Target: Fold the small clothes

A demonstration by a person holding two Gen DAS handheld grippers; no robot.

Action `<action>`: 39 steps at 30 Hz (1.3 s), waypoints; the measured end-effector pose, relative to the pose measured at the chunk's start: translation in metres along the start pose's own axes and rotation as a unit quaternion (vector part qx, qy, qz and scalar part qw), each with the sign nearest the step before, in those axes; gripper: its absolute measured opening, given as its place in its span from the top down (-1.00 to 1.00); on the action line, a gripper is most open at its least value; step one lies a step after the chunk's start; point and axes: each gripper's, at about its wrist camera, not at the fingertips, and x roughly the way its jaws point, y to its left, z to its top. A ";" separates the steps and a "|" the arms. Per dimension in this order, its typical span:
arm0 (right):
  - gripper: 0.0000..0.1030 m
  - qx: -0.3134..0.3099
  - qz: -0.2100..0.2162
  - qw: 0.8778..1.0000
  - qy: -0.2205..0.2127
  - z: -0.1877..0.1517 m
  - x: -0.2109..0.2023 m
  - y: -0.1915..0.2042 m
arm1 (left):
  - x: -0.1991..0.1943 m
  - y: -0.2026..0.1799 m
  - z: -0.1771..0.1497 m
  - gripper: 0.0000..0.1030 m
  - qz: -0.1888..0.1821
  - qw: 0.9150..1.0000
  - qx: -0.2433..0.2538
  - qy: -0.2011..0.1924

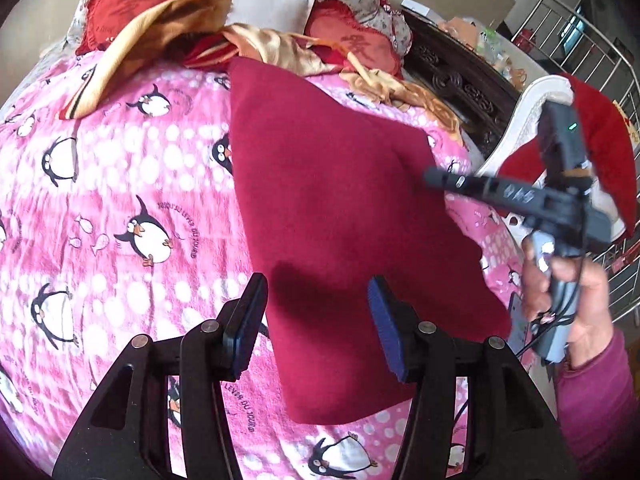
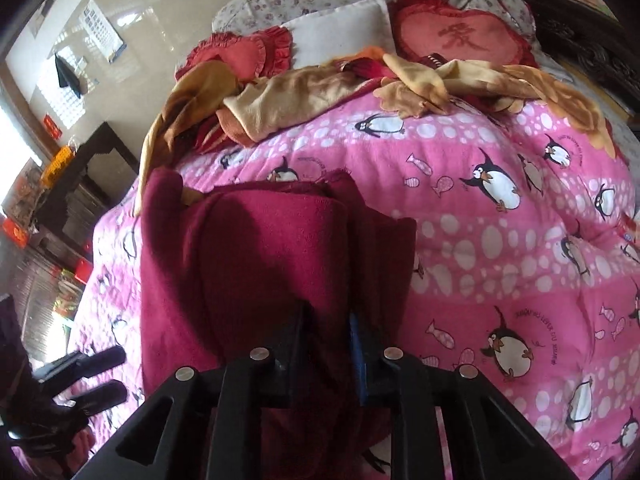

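A dark red cloth [image 1: 336,216] lies on the pink penguin blanket [image 1: 120,200], with its right edge lifted. My left gripper [image 1: 318,320] is open just above the cloth's near end, with one finger on each side of its left edge. My right gripper [image 1: 434,178] reaches in from the right and pinches the cloth's right edge. In the right wrist view the right gripper [image 2: 326,320] is shut on the dark red cloth [image 2: 256,264], which drapes over its fingers. The left gripper's fingers [image 2: 100,376] show at the lower left.
A heap of tan and red clothes [image 1: 192,32] lies at the far end of the bed, in front of red heart cushions [image 2: 460,36] and a white pillow [image 2: 340,32]. A white chair with red cloth [image 1: 580,128] and a dark carved headboard [image 1: 460,80] stand at the right.
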 end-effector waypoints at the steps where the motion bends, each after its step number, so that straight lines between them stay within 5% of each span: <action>1: 0.30 0.003 0.005 1.000 -0.016 0.002 -0.007 -0.001 | 0.004 0.000 -0.001 -0.01 0.001 1.000 0.002 0.003; 3: -0.12 0.000 -0.003 0.999 -0.040 0.009 -0.015 0.003 | 0.012 -0.003 -0.001 -0.01 0.006 1.000 0.006 0.008; 7: -0.11 -0.012 0.001 0.999 -0.035 0.025 0.002 0.016 | 0.017 -0.003 -0.002 -0.02 0.009 1.000 0.003 0.009; 8: -0.05 -0.019 -0.004 0.999 -0.035 0.027 0.008 0.019 | 0.018 -0.003 -0.001 -0.02 0.010 1.000 0.002 0.010; 10: 0.51 -0.035 -0.015 0.999 -0.038 0.032 0.018 0.026 | 0.019 -0.003 0.000 -0.02 0.014 1.000 0.003 0.011; 12: 0.77 -0.045 -0.025 0.997 -0.056 0.034 0.017 0.029 | 0.023 -0.004 0.004 -0.02 0.014 1.000 0.005 0.012; 16: 0.84 -0.017 -0.042 0.993 -0.105 0.021 -0.010 0.012 | 0.033 -0.002 0.007 -0.07 0.008 1.000 0.005 0.017; 20: 0.84 0.017 -0.047 0.996 -0.079 0.010 0.010 -0.014 | 0.035 -0.006 0.010 -0.07 0.021 0.999 0.012 0.023; 24: 0.49 0.014 -0.049 0.995 -0.083 0.012 -0.019 -0.011 | 0.024 -0.011 0.011 -0.07 0.043 0.999 0.028 0.002; 30: 0.49 -0.070 0.025 0.995 -0.059 -0.027 -0.048 0.032 | 0.036 -0.017 0.012 -0.07 0.077 0.996 0.048 0.000; 35: 0.51 -0.071 -0.033 0.997 0.003 -0.073 -0.011 0.020 | 0.044 -0.020 0.009 -0.12 0.079 0.996 0.047 0.005; 39: 0.51 -0.040 -0.016 0.999 -0.016 -0.084 -0.014 0.005 | 0.043 -0.029 0.006 -0.12 0.103 0.992 0.066 -0.002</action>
